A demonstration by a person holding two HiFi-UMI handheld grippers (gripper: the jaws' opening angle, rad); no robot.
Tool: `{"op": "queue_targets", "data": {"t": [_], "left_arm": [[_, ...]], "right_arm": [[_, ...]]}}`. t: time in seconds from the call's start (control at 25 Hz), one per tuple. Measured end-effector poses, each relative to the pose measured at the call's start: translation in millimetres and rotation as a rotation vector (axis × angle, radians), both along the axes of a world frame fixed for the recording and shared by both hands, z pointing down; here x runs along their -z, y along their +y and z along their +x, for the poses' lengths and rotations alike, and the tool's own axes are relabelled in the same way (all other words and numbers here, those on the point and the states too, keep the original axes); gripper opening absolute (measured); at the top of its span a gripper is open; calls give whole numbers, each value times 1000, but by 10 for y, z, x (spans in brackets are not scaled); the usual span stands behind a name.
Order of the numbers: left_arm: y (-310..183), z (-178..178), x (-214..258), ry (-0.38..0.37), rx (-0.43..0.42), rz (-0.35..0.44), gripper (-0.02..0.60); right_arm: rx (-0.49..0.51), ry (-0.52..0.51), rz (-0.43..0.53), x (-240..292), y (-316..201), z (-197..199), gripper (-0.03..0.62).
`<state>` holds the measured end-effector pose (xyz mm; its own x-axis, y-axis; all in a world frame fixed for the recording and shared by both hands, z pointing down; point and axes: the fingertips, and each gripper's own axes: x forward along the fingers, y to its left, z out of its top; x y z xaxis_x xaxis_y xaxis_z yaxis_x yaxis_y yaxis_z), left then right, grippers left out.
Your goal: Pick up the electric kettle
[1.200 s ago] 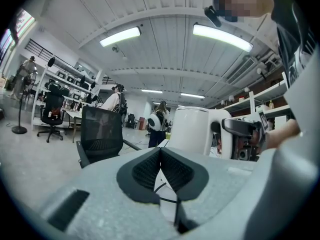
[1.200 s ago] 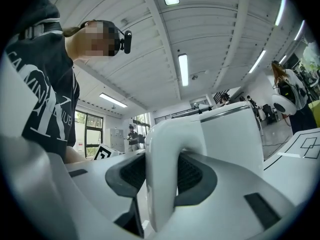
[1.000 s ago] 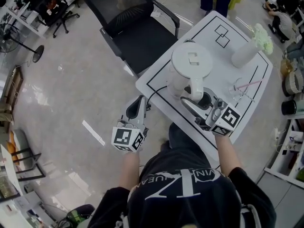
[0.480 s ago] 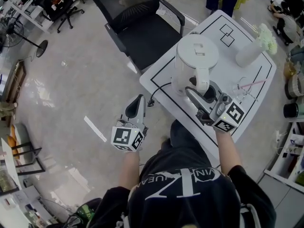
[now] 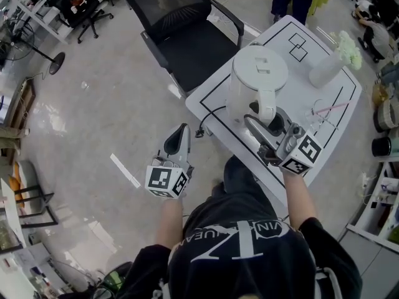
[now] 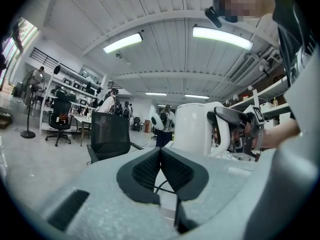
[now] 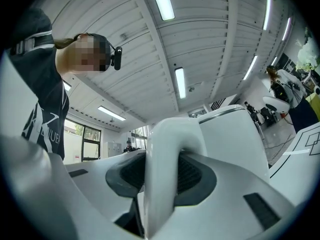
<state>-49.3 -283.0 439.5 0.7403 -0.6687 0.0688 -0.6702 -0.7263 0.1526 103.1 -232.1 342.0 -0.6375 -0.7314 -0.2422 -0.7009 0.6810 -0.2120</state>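
Note:
The white electric kettle (image 5: 259, 67) stands tall on the white table (image 5: 324, 114), its handle (image 5: 264, 108) facing me. My right gripper (image 5: 262, 120) is shut on that handle; in the right gripper view the white handle (image 7: 162, 174) fills the gap between the dark pads, with the kettle body (image 7: 235, 139) behind. Whether the kettle is off its base I cannot tell. My left gripper (image 5: 181, 131) hangs over the floor, left of the table, jaws shut on nothing (image 6: 160, 151). From there I see the kettle (image 6: 192, 131) and the right gripper (image 6: 240, 129) on its handle.
A black cord (image 5: 209, 120) runs from under the kettle over the table's near-left edge. A black office chair (image 5: 181, 36) stands behind the table's left corner. A white vase with pale flowers (image 5: 327, 67) and a glass with a pink straw (image 5: 318, 114) sit right of the kettle.
The kettle and the right gripper on its handle have shifted slightly up in the picture along with the view. The grip is unchanged. The left gripper hangs in about the same place.

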Motion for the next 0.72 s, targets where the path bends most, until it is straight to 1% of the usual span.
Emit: {"op": "queue_targets", "data": {"t": [0.28,0.36,0.52,0.72], "left_arm": [[127,-157,55,-2,19,17,10],[153,-229,67,-1,36,21,10],[201,-422,82,1,82,25,9],[294,-670,105,-6,129,32,9]], "right_arm": [[54,-8,4,24,134,-267,135],[72,-12,6,31,159,-355,133],[120,-54,4,104,195,-561,133],[164,-3,3,-10,241,-760,133]]}}
